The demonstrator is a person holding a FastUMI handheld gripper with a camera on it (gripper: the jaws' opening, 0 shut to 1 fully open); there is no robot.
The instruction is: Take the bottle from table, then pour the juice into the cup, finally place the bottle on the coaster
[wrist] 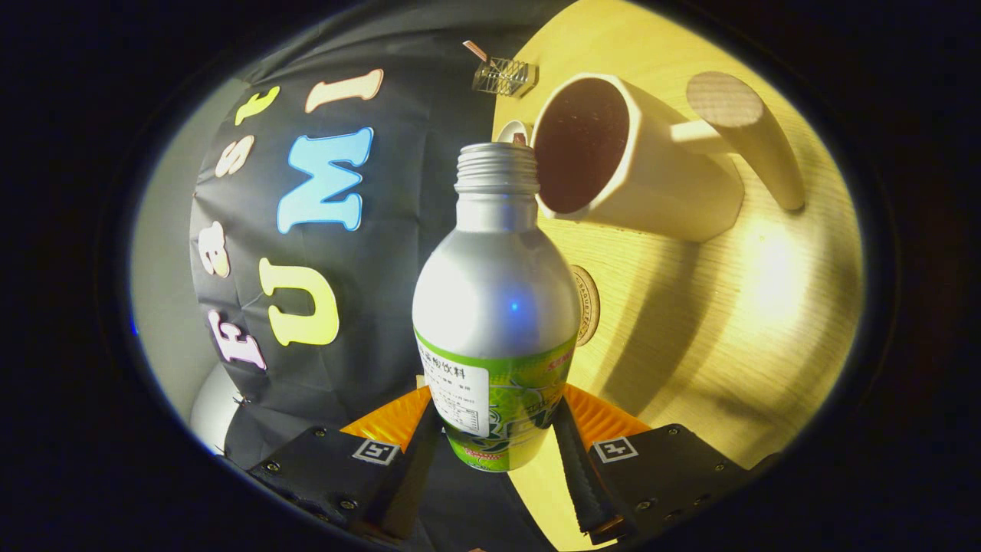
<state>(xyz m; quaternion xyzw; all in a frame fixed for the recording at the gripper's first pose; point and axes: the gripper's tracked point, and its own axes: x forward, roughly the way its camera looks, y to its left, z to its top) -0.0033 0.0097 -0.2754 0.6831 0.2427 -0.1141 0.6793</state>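
Clamped between both fingers of the gripper, low on its green label: a silver aluminium bottle with a bare threaded neck and no cap, carrying a white panel of small print too fine to read. Tipped so that the open mouth sits just beside the rim of a white mug with a dark inside and a thick rounded handle. Behind the bottle on the pale wooden table, a round coaster with illegible lettering round its edge; beyond the mug, a small clear box.
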